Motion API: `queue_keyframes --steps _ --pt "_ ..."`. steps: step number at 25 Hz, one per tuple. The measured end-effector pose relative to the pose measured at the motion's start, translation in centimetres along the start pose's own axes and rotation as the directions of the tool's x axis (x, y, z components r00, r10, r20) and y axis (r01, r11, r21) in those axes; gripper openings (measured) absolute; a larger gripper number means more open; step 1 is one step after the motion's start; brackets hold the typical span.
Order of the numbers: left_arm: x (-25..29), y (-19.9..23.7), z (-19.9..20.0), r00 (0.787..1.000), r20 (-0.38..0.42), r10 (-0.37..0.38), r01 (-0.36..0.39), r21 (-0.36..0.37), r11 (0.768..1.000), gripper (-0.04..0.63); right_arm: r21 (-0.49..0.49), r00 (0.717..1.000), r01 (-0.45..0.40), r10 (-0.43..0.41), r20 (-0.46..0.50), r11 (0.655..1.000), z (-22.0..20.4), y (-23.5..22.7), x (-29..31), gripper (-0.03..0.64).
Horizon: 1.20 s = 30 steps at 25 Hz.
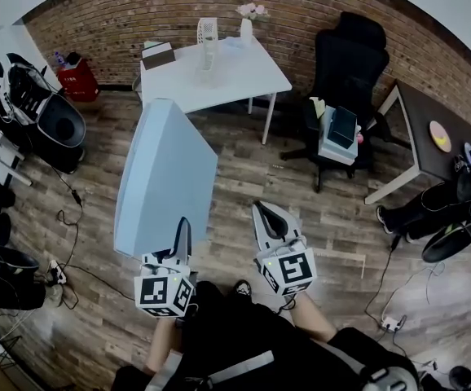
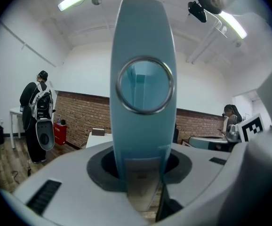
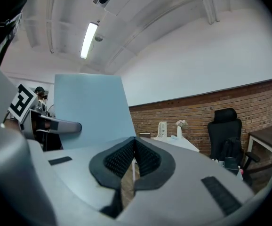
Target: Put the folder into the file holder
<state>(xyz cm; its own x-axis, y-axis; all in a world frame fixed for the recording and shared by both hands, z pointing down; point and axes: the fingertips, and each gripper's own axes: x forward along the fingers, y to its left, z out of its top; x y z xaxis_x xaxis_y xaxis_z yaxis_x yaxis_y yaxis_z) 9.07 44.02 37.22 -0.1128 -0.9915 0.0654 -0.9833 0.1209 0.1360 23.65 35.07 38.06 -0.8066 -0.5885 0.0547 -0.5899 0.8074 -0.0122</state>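
Looking down, we see a wood floor [image 1: 244, 177], a brick wall [image 1: 138, 15] and a white table [image 1: 235, 76]. The blue folder [image 1: 166, 177] is held in the air, well short of the table and its white file holder [image 1: 208, 35], its long axis pointing away from us toward them. Only the left gripper view shows the spine's ring hole [image 2: 144, 84]. The left gripper [image 1: 178, 230] clamps that spine end. The right gripper [image 1: 261, 210] is closed on nothing.

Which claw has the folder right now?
The left claw: the blue folder is clamped by its edge between the jaws. The right claw, beside it, is shut with nothing in it.
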Motion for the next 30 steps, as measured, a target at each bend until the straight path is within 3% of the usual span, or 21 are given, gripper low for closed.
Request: queue_keyframes --steps 13,30 --pt "3.9 2.5 0.4 1.000 0.005 0.003 -0.003 0.017 1.000 0.149 0.002 0.997 0.054 -0.054 -0.048 0.999 -2.4 -2.9 2.3 0.009" --pt "17.4 13.2 1.1 0.993 -0.033 -0.117 0.116 -0.025 0.993 0.149 -0.027 0.983 0.145 -0.148 -0.105 0.989 -2.1 -4.1 18.1 0.009"
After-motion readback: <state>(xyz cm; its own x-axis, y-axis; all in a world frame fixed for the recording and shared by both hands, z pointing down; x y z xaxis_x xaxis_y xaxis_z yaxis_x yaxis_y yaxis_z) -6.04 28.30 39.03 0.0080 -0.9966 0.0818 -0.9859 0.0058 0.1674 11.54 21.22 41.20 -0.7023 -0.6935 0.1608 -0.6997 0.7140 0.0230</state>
